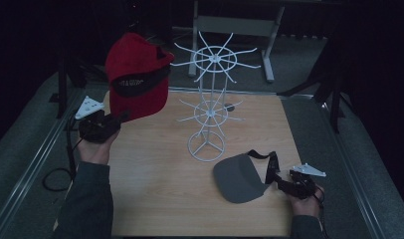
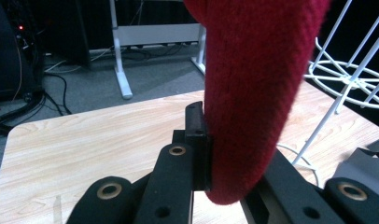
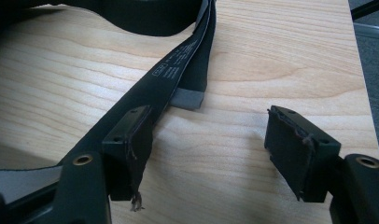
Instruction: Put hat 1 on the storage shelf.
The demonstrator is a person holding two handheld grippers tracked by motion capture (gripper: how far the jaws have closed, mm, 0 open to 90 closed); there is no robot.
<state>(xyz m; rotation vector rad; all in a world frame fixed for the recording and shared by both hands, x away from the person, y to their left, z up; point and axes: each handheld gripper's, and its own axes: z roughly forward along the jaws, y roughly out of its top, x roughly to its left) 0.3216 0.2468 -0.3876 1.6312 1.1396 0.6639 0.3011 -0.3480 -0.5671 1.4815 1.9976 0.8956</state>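
Your left gripper (image 2: 204, 154) is clamped on red cap (image 1: 135, 74) brim, held above desk (image 1: 155, 189); right gripper (image 3: 211, 154) is open by grey visor (image 1: 240, 177) strap.

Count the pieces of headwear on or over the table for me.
2. A red cap is held up over the table's far left by the left gripper. A grey visor lies flat at the near right, beside the open right gripper. None hang on the white rack.

Dim room, grey carpet floor (image 1: 299, 59), white-legged desk frame (image 1: 235, 25) beyond the light wooden table (image 1: 155, 199).
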